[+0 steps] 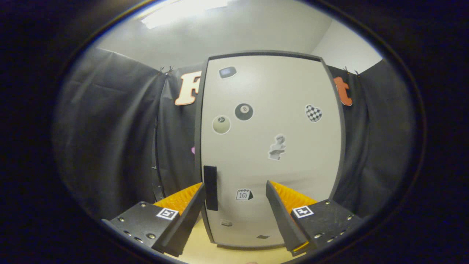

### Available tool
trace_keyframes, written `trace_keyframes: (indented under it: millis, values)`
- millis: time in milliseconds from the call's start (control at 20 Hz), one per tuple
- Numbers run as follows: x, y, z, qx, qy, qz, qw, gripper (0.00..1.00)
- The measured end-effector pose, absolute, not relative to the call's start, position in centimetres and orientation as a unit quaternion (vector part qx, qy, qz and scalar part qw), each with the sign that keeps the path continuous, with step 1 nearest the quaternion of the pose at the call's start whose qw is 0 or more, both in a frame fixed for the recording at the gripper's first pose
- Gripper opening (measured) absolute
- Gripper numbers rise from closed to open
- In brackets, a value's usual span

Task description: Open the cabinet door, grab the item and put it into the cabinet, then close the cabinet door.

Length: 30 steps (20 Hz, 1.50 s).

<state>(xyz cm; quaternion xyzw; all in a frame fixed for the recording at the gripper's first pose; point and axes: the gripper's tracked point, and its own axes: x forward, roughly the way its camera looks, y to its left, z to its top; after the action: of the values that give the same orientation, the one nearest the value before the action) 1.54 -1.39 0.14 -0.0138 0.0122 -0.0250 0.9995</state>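
Black cloth wall (110, 139) is seen at 9 o'clock of the cabinet. The claw (234, 216) is held spread wide, nothing pinched between its fingers, both fingers pointed at the lower part of the cabinet door (271, 146). The left finger (183, 220) is placed at 7 o'clock of the door, its tip just beside the dark vertical handle (210, 187) on the door's left edge; contact cannot be told. The door is shut, pale, framed in dark grey, and stickers are seen on it: a pale ball (221, 124), an eight-ball (244, 112), a calendar sticker (244, 194) between the fingers, a bust figure (277, 147), a checkered heart (313, 113) at 2 o'clock. The right finger (285, 216) is placed at 5 o'clock of the door. The cabinet is stood on a light wooden bench (205, 253).
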Motion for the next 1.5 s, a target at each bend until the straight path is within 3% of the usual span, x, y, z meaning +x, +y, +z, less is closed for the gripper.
trace_keyframes:
  millis: [450, 1500]
  values:
    - [-2.4, -7.1, 1.3, -0.058, 0.0, -0.072, 0.996, 0.97]
    - [-2.3, -11.5, -0.7, -0.041, 0.0, -0.044, 0.998, 0.98]
